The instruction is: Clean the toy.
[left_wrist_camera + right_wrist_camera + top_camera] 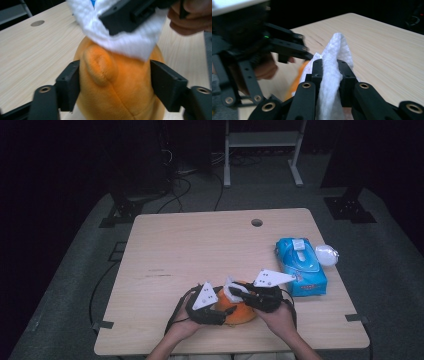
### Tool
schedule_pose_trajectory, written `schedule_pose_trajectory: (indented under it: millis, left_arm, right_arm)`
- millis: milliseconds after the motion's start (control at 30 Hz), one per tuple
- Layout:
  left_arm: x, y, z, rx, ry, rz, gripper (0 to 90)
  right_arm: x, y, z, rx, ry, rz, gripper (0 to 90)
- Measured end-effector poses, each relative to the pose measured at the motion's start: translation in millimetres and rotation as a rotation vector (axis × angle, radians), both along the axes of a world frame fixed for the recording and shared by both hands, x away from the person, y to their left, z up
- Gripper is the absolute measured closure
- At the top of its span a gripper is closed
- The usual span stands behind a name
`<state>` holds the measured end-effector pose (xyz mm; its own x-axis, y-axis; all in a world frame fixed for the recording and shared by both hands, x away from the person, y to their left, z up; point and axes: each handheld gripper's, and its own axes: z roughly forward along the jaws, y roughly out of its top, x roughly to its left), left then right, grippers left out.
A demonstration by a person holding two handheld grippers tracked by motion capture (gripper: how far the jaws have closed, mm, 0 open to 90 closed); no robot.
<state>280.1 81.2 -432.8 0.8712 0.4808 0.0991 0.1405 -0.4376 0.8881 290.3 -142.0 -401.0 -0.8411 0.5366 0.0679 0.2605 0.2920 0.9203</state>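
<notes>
Orange plush toy near the front edge of the wooden surface, clamped from both sides by the left tool, both jaws pressed into its sides. White wipe clenched tight in the right tool, jaws closed on the cloth, the wipe draped over the top of the toy and touching it. Both hands close together, tools nearly meeting above the toy. Farther right on the surface, a blue wipe pack, a white crumpled object just beside it.
</notes>
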Motion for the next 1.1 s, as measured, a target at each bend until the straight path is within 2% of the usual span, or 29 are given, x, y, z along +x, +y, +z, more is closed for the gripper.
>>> schedule_pose_trajectory:
  millis: [33,67,133,167,200,267,333,367,467,500,567,667,700,733,767,800,867,967,1000,1100]
  left_arm:
    - [0.7,1.7,-0.6,-0.004,0.013,0.008,31.6]
    - [1.6,4.5,-1.2,-0.014,0.032,0.009,31.8]
    - [3.3,4.4,2.5,-0.050,0.068,0.011,27.2]
    - [4.3,3.3,5.2,-0.057,0.070,0.014,22.6]
    - [4.6,2.4,7.1,-0.064,0.059,0.019,19.6]
    - [5.2,1.0,6.1,-0.044,0.046,0.030,19.8]
    - [5.9,4.3,1.7,-0.044,0.037,0.038,26.7]
    - [6.9,6.5,0.5,-0.051,0.048,0.049,28.9]
    - [9.2,11.9,-0.8,-0.035,0.053,0.069,31.6]
    - [11.4,18.0,-3.5,-0.051,0.079,0.075,32.3]
    - [12.1,19.9,-3.8,-0.062,0.084,0.070,32.1]
    - [13.2,18.9,5.2,-0.104,0.075,0.061,18.9]
    - [13.3,18.1,6.6,-0.110,0.074,0.061,18.3]
    - [13.3,18.1,6.6,-0.110,0.074,0.061,18.8]
    - [12.2,15.6,4.5,-0.076,0.058,0.052,23.1]
    - [12.0,16.0,2.5,-0.064,0.053,0.051,26.2]
    - [13.0,19.6,0.5,-0.071,0.063,0.051,30.4]
    - [14.6,23.5,-1.2,-0.067,0.070,0.064,33.2]
    - [16.7,28.3,-3.9,-0.073,0.084,0.073,33.4]
    - [17.2,33.3,-5.3,-0.070,0.091,0.078,34.0]
  right_arm:
    - [2.9,-3.5,-1.2,-0.009,0.000,-0.022,77.5]
    - [8.9,-13.5,-5.5,-0.032,0.004,-0.073,77.5]
    - [15.2,-25.6,-9.7,0.016,0.064,-0.102,77.5]
    - [16.1,-27.8,-10.5,0.029,0.077,-0.102,77.5]
    - [15.0,-26.7,-10.5,0.027,0.072,-0.099,77.5]
    - [11.4,-19.6,-10.3,0.030,0.059,-0.067,77.4]
    - [10.2,-14.4,-9.2,0.004,0.033,-0.062,77.4]
    - [11.7,-15.6,-8.9,0.004,0.036,-0.065,77.4]
    - [15.7,-21.5,-10.6,-0.004,0.049,-0.092,77.4]
    - [17.9,-28.8,-15.5,-0.012,0.060,-0.119,77.4]
    - [17.7,-31.8,-17.4,-0.005,0.072,-0.128,77.5]
    - [11.3,-25.3,-14.4,0.010,0.045,-0.099,77.4]
    - [9.5,-21.7,-13.8,0.019,0.038,-0.081,77.4]
    - [9.5,-21.7,-13.8,0.019,0.038,-0.081,77.4]
    - [5.7,-14.9,-12.4,0.019,0.019,-0.051,77.4]
    - [4.6,-12.7,-11.7,0.004,0.006,-0.051,77.4]
    - [6.0,-13.8,-12.1,-0.007,0.006,-0.057,77.4]
    - [12.2,-24.4,-17.4,0.001,0.043,-0.093,77.4]
    - [13.5,-27.4,-19.2,-0.002,0.047,-0.106,77.4]
    - [15.6,-33.1,-22.7,0.030,0.074,-0.114,77.4]
